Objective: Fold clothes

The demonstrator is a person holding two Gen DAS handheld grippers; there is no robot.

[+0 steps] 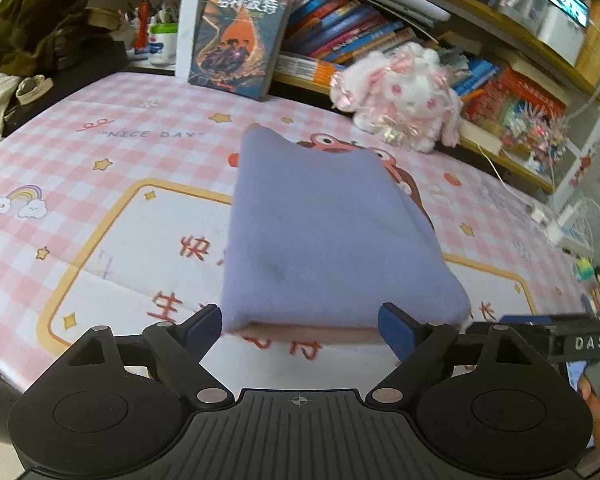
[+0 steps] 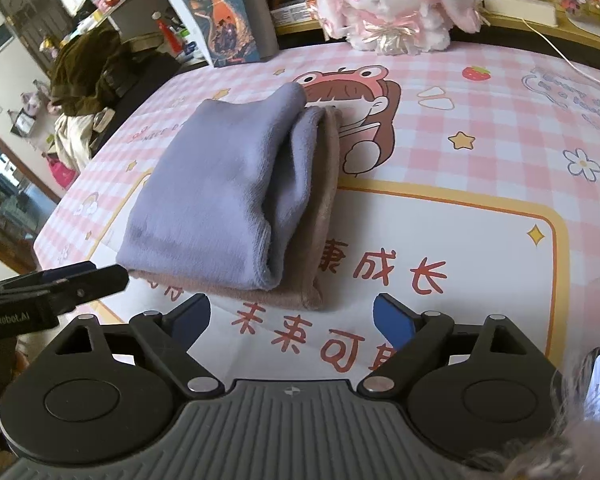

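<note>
While your left gripper point(image 1: 300, 322) and right gripper point(image 2: 291, 318) both gape empty, the folded lavender garment point(image 2: 216, 196) lies near the tablecloth's point(image 2: 480, 216) front edge — bare cloth to its right. The tablecloth reads "NICE DAY" — your left gripper's side, "GenRobot.AI".

The folded garment point(image 2: 216, 184) is lavender outside with a beige-brown lining. The tablecloth point(image 1: 112, 132) beneath is pink-and-white check, with a yellow-bordered white panel, red characters and gold stars. The plush rabbit point(image 2: 384, 4) is white and pink (pink eyes too). Both grippers point(image 1: 300, 324) point(image 2: 292, 320) are black with blue fingertips
</note>
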